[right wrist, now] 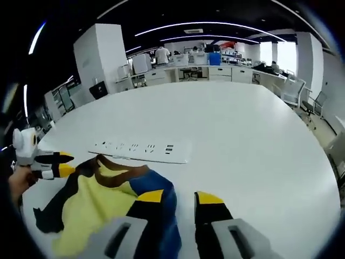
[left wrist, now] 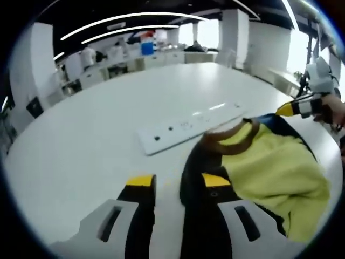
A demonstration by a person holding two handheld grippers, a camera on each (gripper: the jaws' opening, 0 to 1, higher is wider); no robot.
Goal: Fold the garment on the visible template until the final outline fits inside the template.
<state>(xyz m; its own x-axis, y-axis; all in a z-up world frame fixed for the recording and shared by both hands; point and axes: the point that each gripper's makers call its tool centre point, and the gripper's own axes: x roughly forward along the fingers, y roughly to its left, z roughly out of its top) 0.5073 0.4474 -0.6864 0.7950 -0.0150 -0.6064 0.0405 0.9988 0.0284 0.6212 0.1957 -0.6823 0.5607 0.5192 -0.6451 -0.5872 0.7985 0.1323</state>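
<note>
The yellow fleece garment with brown collar and black-and-blue edges [left wrist: 272, 175] lies on the white round table [left wrist: 97, 140], at four o'clock in my left gripper view. My left gripper [left wrist: 178, 186] is wide apart, my right gripper [right wrist: 178, 200] likewise, both holding nothing. A white socket strip [right wrist: 143, 149] sits just beyond at twelve.

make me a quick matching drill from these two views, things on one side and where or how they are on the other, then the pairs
Things:
1. garment
2. white socket strip
3. left tongs
4. blue bin

Places or states:
a. far back on the office counters
b. open, one jaw over the dark fabric edge
c. yellow, dark and blue, bunched on the table
d. flat on the table just beyond the garment

Pairs: 1-c, 2-d, 3-b, 4-a
</note>
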